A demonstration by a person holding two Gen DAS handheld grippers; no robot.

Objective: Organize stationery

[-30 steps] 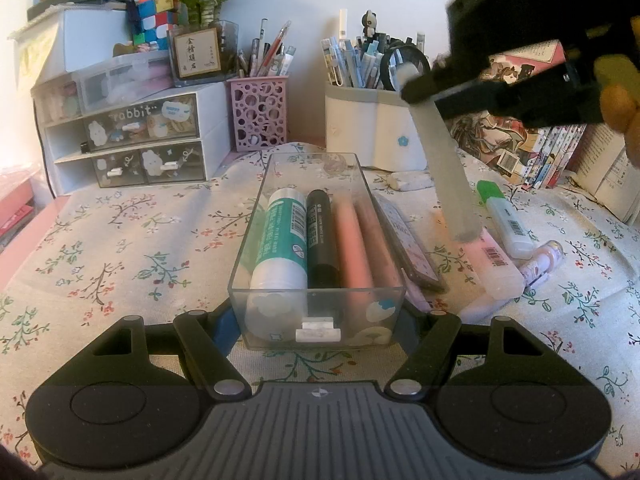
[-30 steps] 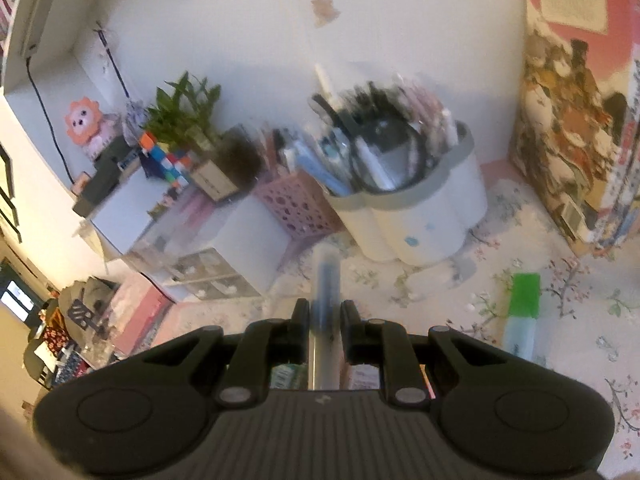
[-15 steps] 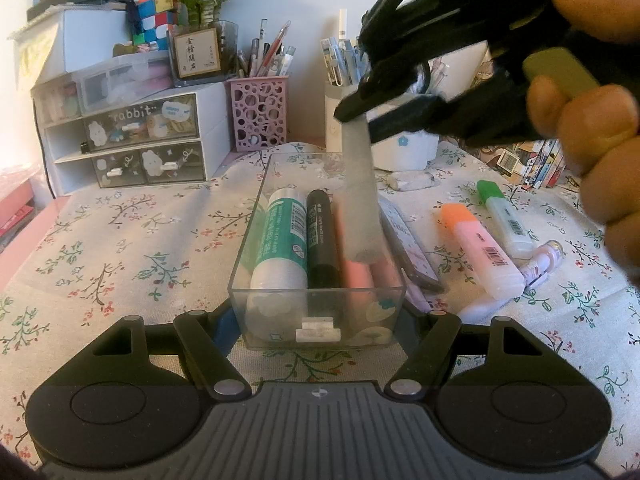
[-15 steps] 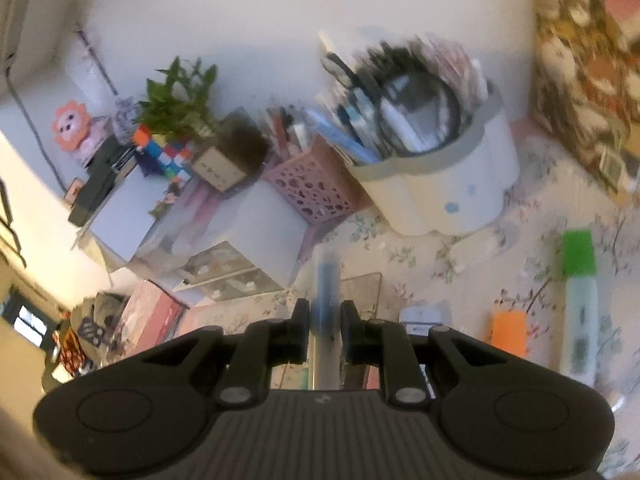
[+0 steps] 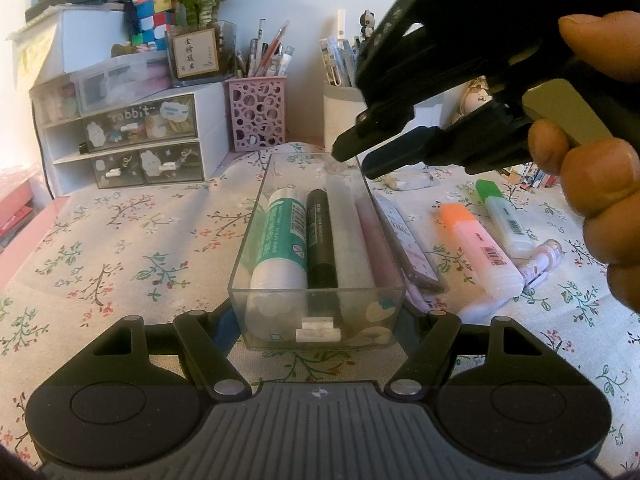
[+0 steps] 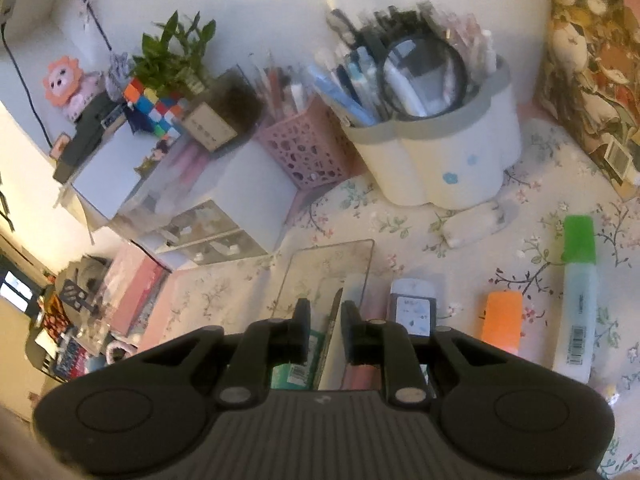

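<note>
A clear plastic box (image 5: 250, 232) stands on the floral cloth, and my left gripper (image 5: 320, 320) is shut on its near end, one finger on each side. Inside lie a green-and-white glue stick (image 5: 280, 236), a black marker (image 5: 320, 232), a frosted white pen (image 5: 350, 236) and a pink pen (image 5: 378, 240). My right gripper (image 5: 354, 160) hovers over the far end of the box (image 6: 328, 264), held by a hand. Its jaws stand slightly apart with nothing between them (image 6: 325, 312).
Right of the box lie a flat patterned case (image 5: 404, 240), an orange highlighter (image 5: 480, 248), a green highlighter (image 5: 504, 216) and a purple-white pen (image 5: 536, 268). Behind stand a white pen holder (image 6: 440, 160), a pink mesh cup (image 5: 258, 112), small drawers (image 5: 132, 140) and books (image 6: 592, 60).
The right gripper carried the frosted white pen leftward and down over the box, then let it go. The pen now lies in the box. The left gripper kept still.
</note>
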